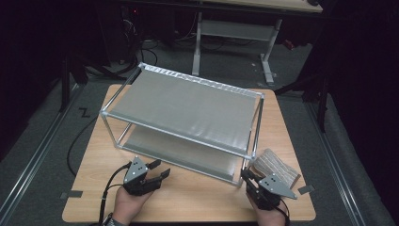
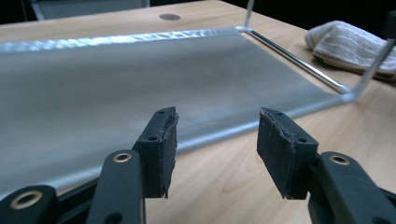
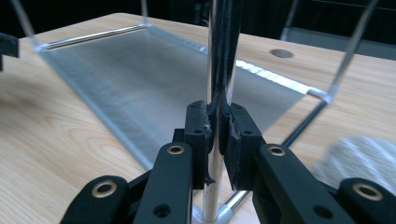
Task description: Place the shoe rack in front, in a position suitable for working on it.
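Two tools: right tool [image 3: 216, 135] clamped on rack's corner post [image 3: 217, 70], left tool [image 2: 215, 144] agape, empty; perhaps steady frame before lifting.

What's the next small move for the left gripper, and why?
Probably close the open left gripper on the rack's near-left post. The right gripper already clamps the near-right post, while the left hovers over the table holding nothing.
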Demonstrator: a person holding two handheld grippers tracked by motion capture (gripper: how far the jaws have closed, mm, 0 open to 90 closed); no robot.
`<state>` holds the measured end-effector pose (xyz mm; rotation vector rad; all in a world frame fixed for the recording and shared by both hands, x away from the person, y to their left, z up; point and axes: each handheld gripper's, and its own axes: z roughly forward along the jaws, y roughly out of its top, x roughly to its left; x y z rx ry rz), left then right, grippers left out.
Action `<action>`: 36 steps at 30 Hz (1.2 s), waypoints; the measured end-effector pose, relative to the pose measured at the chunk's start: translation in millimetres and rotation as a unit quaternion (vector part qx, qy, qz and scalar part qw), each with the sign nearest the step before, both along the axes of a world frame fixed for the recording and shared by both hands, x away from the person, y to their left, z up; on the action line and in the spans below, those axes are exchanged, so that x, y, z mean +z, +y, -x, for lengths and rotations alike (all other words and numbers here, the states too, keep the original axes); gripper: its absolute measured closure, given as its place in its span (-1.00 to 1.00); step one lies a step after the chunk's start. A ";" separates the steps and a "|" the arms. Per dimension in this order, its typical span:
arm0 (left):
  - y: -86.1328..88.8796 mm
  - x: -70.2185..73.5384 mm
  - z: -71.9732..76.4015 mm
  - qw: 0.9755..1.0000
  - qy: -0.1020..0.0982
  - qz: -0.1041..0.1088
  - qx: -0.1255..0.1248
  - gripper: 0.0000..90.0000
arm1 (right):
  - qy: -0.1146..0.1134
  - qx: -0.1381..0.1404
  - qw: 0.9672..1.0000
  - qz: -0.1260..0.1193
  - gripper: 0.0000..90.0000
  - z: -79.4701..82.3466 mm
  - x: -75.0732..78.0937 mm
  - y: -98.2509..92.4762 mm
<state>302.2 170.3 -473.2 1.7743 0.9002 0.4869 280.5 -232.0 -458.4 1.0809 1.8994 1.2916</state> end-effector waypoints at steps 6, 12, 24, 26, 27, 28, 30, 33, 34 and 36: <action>18.2 8.0 -10.8 0.999 -0.008 -0.008 0.039 0.14 | 0.003 -0.038 0.999 -0.012 0.78 4.1 -0.5 -24.9; 48.1 14.8 -9.4 0.996 -0.021 -0.004 0.089 0.17 | 0.004 -0.049 0.999 -0.015 0.77 3.7 -0.6 -32.6; 107.8 19.6 -10.7 0.982 -0.034 -0.005 0.187 0.38 | 0.003 -0.050 0.999 -0.014 0.77 0.7 -0.8 -34.6; 110.8 18.6 -15.4 0.981 -0.035 -0.009 0.192 0.38 | 0.003 -0.049 0.999 -0.016 0.77 0.2 -0.8 -34.5; 111.4 17.9 -18.5 0.980 -0.037 -0.015 0.197 0.38 | 0.003 -0.049 0.999 -0.016 0.77 0.0 -0.8 -34.5; 112.1 17.6 -20.8 0.979 -0.037 -0.017 0.200 0.38 | 0.004 -0.050 0.999 -0.016 0.77 -0.2 -0.8 -34.4; 114.5 15.8 -29.6 0.979 -0.033 -0.009 0.200 0.38 | 0.004 -0.050 0.999 -0.016 0.77 -0.6 -0.7 -34.4; 114.1 13.5 -34.7 0.979 -0.030 -0.010 0.199 0.41 | 0.006 -0.049 0.999 -0.016 0.77 -0.8 -0.3 -34.4; 112.9 10.3 -37.8 0.980 -0.025 0.000 0.197 0.47 | 0.006 -0.049 0.999 -0.016 0.77 -0.9 -0.2 -34.6; 112.0 9.0 -39.3 0.980 -0.023 0.001 0.196 0.52 | 0.007 -0.049 0.999 -0.017 0.77 -1.0 -0.2 -34.6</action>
